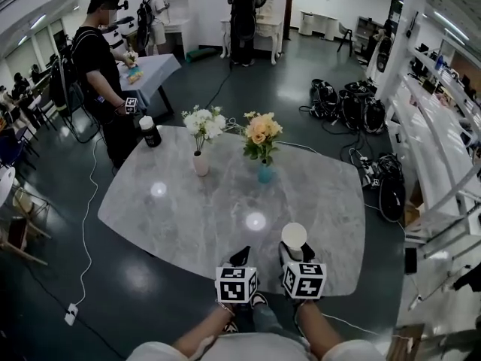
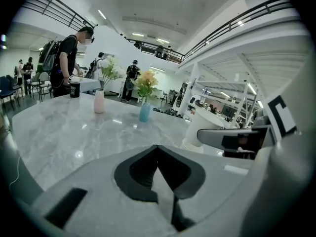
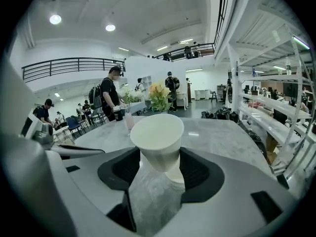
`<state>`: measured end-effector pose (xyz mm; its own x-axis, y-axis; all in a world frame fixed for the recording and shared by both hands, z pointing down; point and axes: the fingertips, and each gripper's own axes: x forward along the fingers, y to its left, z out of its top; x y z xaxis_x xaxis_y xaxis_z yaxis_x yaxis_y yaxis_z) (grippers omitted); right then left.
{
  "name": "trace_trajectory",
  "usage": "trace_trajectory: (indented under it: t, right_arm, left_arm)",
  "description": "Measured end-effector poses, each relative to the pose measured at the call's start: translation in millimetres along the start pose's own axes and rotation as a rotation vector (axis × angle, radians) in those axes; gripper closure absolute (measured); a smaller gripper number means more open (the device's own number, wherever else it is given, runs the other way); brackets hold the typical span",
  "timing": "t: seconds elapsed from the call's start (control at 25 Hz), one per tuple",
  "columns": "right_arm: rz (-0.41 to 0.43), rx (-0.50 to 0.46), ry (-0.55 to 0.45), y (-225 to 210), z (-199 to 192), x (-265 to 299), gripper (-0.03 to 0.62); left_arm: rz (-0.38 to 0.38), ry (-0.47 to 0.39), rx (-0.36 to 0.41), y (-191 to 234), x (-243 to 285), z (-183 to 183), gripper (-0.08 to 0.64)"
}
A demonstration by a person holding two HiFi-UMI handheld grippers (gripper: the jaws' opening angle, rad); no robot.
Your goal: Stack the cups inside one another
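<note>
we see the white cup (image 3: 157, 135) empty and upright near the front edge of the marble table (image 1: 188, 224). a pink vase (image 1: 201, 164), a blue vase (image 1: 265, 174) and a lidded dark cup (image 1: 150, 132) stand well beyond. the right gripper (image 3: 160, 157) pinches the cup's sides. the left gripper (image 2: 158, 148) sits beside it, jaws together and empty.

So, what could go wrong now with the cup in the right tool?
1. The white cup in the right tool looks tilted; it may jam on the lower cup or tip it.
2. The left tool is shut and apart, so nothing steadies the lower cup.
</note>
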<state>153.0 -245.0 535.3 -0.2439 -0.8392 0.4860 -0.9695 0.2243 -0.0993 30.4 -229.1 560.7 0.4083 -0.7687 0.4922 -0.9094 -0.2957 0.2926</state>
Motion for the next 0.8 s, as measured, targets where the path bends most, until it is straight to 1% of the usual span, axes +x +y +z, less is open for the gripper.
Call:
trace_trajectory:
  t: [0.36,0.8]
  right_arm:
    - [-0.044,0.022,0.0,-25,-2,-3,0.36]
    - [-0.051,0.042,0.031,-36,-13,6,0.36]
  left_arm:
    - [-0.041,0.017,0.035,-18,19,2,0.565]
    - [-0.047,0.056,0.035,-20,35,-6,0.565]
